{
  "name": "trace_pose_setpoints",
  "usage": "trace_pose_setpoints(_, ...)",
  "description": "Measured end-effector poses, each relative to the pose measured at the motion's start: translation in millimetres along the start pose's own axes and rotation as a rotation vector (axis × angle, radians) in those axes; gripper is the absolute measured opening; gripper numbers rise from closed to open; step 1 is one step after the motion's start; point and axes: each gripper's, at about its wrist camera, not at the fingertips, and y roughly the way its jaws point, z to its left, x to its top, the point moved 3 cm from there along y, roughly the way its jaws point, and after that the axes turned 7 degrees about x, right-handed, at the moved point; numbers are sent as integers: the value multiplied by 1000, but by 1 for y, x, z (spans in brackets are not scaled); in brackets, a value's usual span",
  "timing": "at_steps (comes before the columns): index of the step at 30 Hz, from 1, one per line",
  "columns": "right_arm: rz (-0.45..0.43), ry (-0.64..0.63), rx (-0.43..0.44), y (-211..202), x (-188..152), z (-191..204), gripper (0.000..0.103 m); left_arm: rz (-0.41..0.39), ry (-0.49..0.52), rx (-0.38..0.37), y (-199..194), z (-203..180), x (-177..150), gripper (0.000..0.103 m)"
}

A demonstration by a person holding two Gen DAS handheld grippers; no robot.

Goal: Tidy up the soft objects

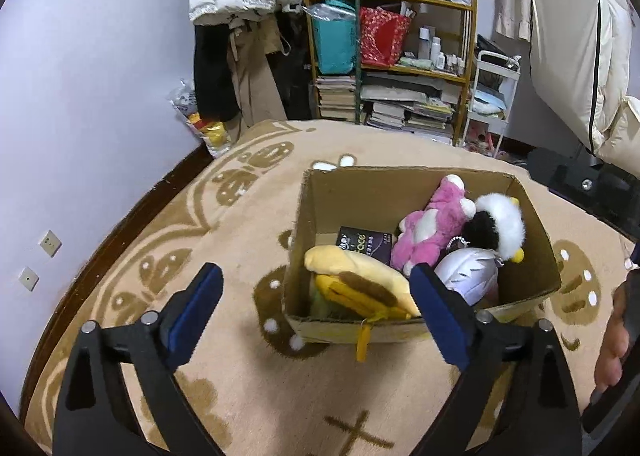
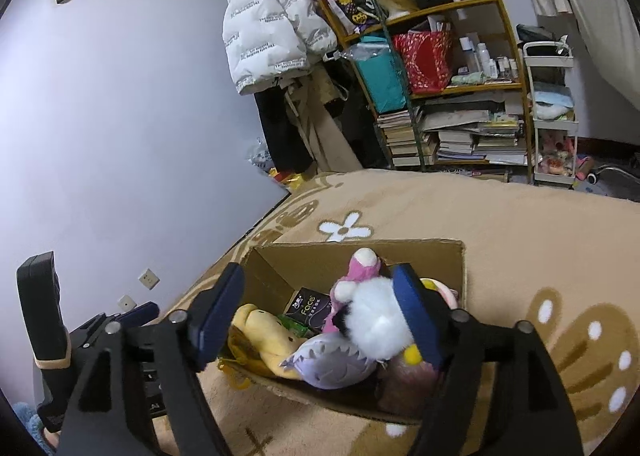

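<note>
Both claws hang spread apart and empty, the left claw (image 1: pixel 316 316) and right claw (image 2: pixel 320 320), above the cardboard box (image 1: pixel 536 224) on the carpet (image 1: pixel 240 240). Inside lie a yellow toy (image 1: pixel 360 280), pink toy (image 1: pixel 432 224) and lilac shark toy (image 2: pixel 332 364).

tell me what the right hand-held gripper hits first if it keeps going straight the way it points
Most likely the white fluffy plush in the cardboard box, which sits between the open fingers of the right hand-held gripper. Depth is hard to judge.

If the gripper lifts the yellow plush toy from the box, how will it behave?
The yellow plush toy looks soft, so it would probably sag and squash between the pads. It seems light for its size. Its hanging tag drapes over the cardboard box edge and may snag.
</note>
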Motion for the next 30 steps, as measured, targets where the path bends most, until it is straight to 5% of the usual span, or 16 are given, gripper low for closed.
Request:
trace_pose_setpoints(8, -17, -73, -98, -32, 2, 16, 103, -39, -3, 17, -32, 7, -1, 96)
trace_pose_setpoints(30, -94, -115, -181, -139, -22, 60, 103, -181, -2, 32, -130, 22, -21, 102)
